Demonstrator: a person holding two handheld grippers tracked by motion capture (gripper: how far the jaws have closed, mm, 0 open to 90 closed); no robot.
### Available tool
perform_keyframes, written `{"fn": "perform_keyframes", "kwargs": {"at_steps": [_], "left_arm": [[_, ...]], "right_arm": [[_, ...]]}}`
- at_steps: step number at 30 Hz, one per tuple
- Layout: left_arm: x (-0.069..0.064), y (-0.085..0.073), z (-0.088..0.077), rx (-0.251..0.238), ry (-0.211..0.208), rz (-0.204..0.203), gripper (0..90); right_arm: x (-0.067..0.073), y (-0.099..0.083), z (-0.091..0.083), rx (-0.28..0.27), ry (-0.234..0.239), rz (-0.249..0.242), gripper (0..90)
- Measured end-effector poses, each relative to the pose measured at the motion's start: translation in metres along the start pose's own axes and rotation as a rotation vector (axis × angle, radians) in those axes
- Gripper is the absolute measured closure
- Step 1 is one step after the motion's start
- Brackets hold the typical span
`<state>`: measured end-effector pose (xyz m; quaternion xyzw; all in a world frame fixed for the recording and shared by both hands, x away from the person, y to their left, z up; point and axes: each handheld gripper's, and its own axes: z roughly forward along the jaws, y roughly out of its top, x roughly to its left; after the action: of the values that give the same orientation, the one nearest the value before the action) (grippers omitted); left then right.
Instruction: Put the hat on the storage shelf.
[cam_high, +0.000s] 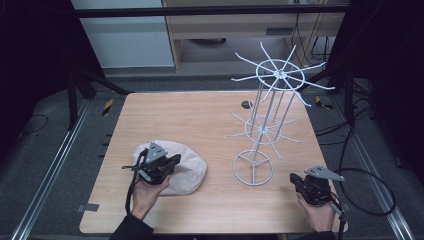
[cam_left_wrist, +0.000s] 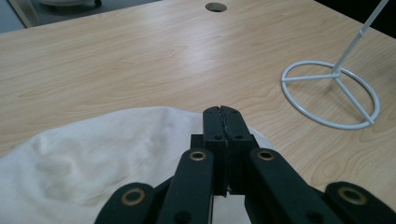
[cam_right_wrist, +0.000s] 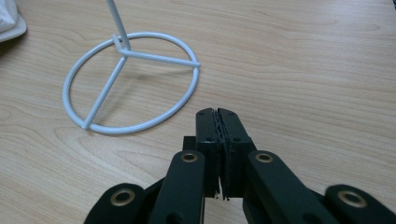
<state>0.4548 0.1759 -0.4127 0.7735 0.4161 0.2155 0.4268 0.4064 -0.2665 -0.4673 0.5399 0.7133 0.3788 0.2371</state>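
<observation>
- Your left tool (cam_high: 172, 161) sits over the cream cloth cap (cam_high: 187, 167), its jaws pressed together with nothing between them — in the left gripper view (cam_left_wrist: 222, 110) the tips meet just above the cap's (cam_left_wrist: 93, 154) far edge.
- The cap lies flat on the bench (cam_high: 200, 120), beneath and behind your left tool, spreading out to its left in the left gripper view.
- Ahead and to the right of your left tool stands the white wire rack (cam_high: 267, 105); its round base ring (cam_left_wrist: 331, 93) rests on the bench, well apart from the cap.
- Your right tool (cam_high: 296, 179) is closed too, with nothing held — in the right gripper view (cam_right_wrist: 217, 112) the serrated jaws meet above bare wood.
- The base ring (cam_right_wrist: 133, 81) lies just ahead and to the left of your right tool, near the tips but not touching, with the upright post rising from its hub.
- A corner of the cap (cam_right_wrist: 10, 21) shows far to the left of that tool.
- A round hole (cam_left_wrist: 215, 7) in the bench lies well ahead of your left tool.
</observation>
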Motion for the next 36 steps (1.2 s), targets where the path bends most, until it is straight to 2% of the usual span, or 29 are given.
{"fn": "perform_keyframes", "kwargs": {"at_steps": [4,7,13,17,25,28,34,36], "left_arm": [[-0.009,0.003,0.022,0.046,0.015,0.016,90.0],[-0.012,0.002,0.032,0.071,0.024,0.007,90.0],[-0.014,-0.004,0.041,0.114,0.024,0.005,90.0],[-0.013,-0.008,0.042,0.123,0.021,-0.004,90.0],[-0.018,-0.015,0.039,0.145,-0.010,0.009,90.0],[-0.020,-0.019,0.032,0.155,-0.035,0.019,90.0],[-0.024,-0.023,0.023,0.160,-0.056,0.035,90.0],[-0.027,-0.027,0.015,0.167,-0.076,0.054,90.0]], "right_arm": [[0.000,0.000,0.000,-0.001,0.002,0.000,87.8],[0.000,0.000,0.000,0.000,0.003,-0.003,87.8],[0.000,0.000,0.000,0.001,0.006,0.006,87.7],[0.000,0.000,0.001,0.005,0.006,-0.003,87.6],[0.000,0.000,0.001,0.008,0.005,-0.005,87.6],[-0.001,0.000,0.000,0.007,0.006,-0.004,87.6],[-0.001,0.000,0.000,0.008,0.007,-0.008,87.6],[0.000,-0.001,0.000,0.009,0.007,-0.002,87.6]]}}
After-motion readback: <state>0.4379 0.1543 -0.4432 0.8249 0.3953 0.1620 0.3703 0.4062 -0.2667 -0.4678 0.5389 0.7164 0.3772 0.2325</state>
